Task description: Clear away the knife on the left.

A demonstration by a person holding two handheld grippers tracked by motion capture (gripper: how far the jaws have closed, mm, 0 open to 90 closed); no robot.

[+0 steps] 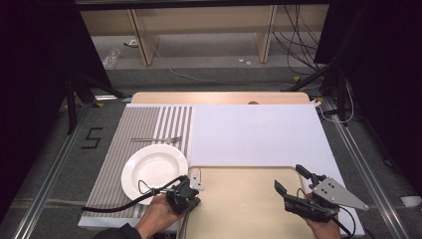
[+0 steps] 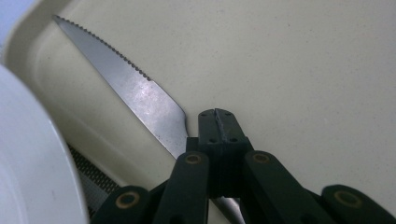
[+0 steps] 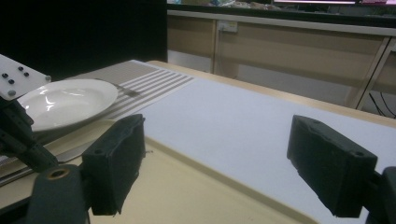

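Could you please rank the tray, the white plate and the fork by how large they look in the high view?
1. tray
2. white plate
3. fork, a thin sliver beyond the plate

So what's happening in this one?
A person is working at a table with a hand-held tool in each hand. The left tool is shut on a serrated table knife lying in a beige tray, near the tray's left edge and beside a white plate. The plate sits on a striped placemat, with a fork lying beyond it. The right tool hangs open over the right side of the tray, holding nothing.
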